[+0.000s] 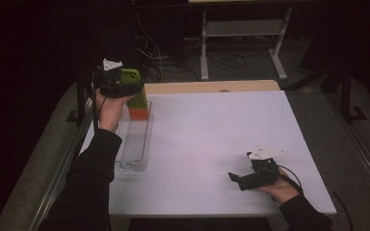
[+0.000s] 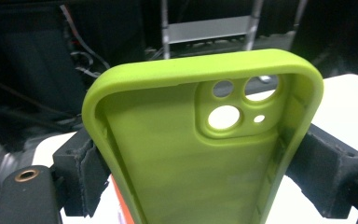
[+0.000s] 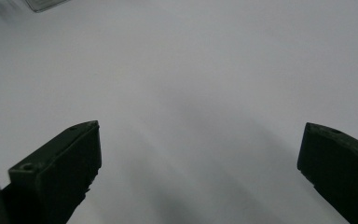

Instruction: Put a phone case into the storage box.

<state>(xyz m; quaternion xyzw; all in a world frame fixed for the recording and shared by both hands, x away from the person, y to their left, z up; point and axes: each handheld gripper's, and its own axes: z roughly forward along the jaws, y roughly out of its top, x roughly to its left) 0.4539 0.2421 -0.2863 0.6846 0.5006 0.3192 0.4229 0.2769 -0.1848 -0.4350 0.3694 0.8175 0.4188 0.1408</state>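
At the far left corner of the white table (image 1: 212,144), the left gripper (image 1: 125,86) held a lime-green phone case (image 2: 191,154) upright above the far end of a clear plastic tray (image 1: 134,144), its two black jaws pressed against the case's long side walls. An orange item (image 1: 138,113), too small to identify, stood just below the case at the tray's far end, and whether the two touched could not be told. The left gripper view looked straight into the hollow of the case, with the camera cut-outs at its top. The case appeared to be soft, light silicone or rubber: likely to flex and bow inward under a hard squeeze, grippy rather than slick, and in little danger of breaking. A hold across the side walls low down, near the stiffer corners, seemed the surest. Across the table, near its front right corner, the right gripper (image 1: 238,180) rested low over the bare surface in the person's hand, jaws spread wide apart and holding nothing.
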